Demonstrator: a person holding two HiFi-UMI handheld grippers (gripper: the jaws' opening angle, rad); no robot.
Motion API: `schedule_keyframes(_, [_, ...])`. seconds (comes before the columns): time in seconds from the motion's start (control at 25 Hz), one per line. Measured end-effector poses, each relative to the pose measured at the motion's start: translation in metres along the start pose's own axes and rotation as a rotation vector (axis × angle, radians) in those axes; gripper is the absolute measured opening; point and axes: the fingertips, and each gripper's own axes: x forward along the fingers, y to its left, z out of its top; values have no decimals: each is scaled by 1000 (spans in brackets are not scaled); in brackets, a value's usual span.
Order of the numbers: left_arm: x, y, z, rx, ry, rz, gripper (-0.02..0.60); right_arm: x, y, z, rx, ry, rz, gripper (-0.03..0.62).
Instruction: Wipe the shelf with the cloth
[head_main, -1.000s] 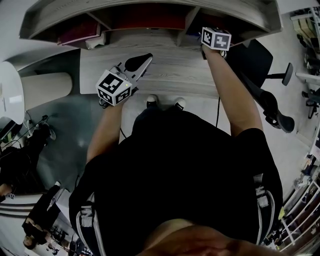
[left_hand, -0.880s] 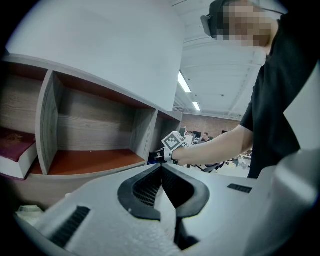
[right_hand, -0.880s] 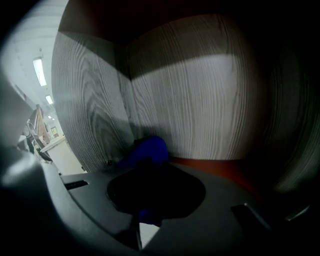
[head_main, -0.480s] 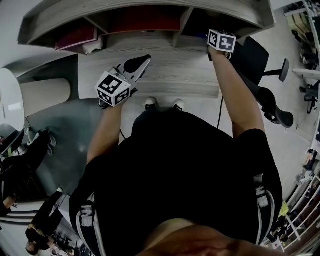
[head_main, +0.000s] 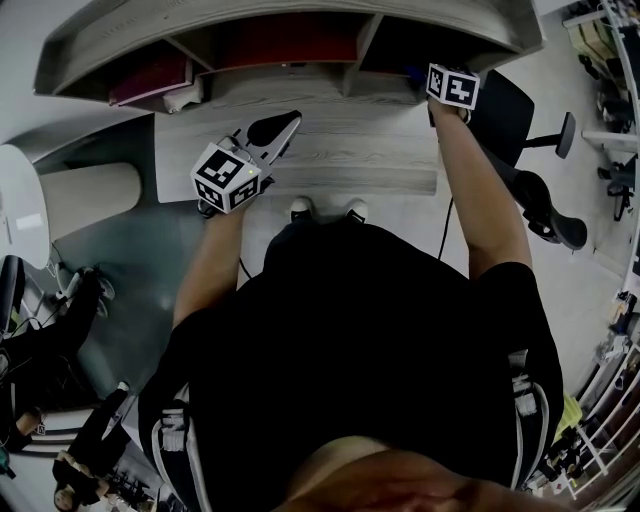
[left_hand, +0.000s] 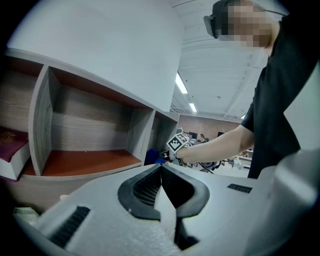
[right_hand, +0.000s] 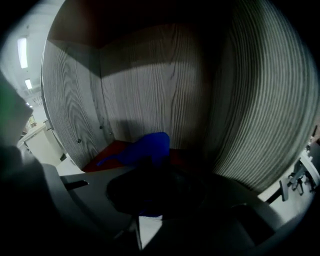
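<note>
Starting at the left, a maroon book (head_main: 150, 75) lies in the left bay of the shelf (head_main: 300, 84), and the middle bay (left_hand: 85, 160) with its red-brown floor holds nothing I can see; my left gripper (head_main: 288, 121) hangs over the grey desk top (head_main: 340, 150) in front of those bays, jaws pressed together with nothing between them, touching neither shelf nor cloth, so it has no part in the work at this moment; further right, my right gripper (right_hand: 150, 182) reaches into the dim right bay (right_hand: 140, 85), and in its own view the blue cloth (right_hand: 144, 149) sits pinched in its jaws, bunching out ahead of the tips and showing again just beneath them, so I read the jaws as clamped on the cloth, though the light in there is poor; the cloth's free end lies on or just above the bay's reddish floor, near the corner where the back wall meets the left side wall; I cannot tell whether it is pressed flat against the floor; I judge that the wiping step is in hand, in the right bay, with the middle and left bays probably left to do; the next move calls for keeping the grip firm, bearing down lightly so the cloth drags flat and does not roll under the jaws, and sweeping along the floor without knocking the gripper against the side walls, which stand close on both sides.
</note>
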Motion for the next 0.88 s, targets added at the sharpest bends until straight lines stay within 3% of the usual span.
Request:
schedule_keyframes(0.56, [-5, -2, -11, -17, 11, -4, 17, -9, -19, -8, -28, 25, -98, 54])
schedule_keyframes(0.88, [-4, -8, -12, -18, 5, -1, 17, -13, -18, -9, -109, 32, -127, 54])
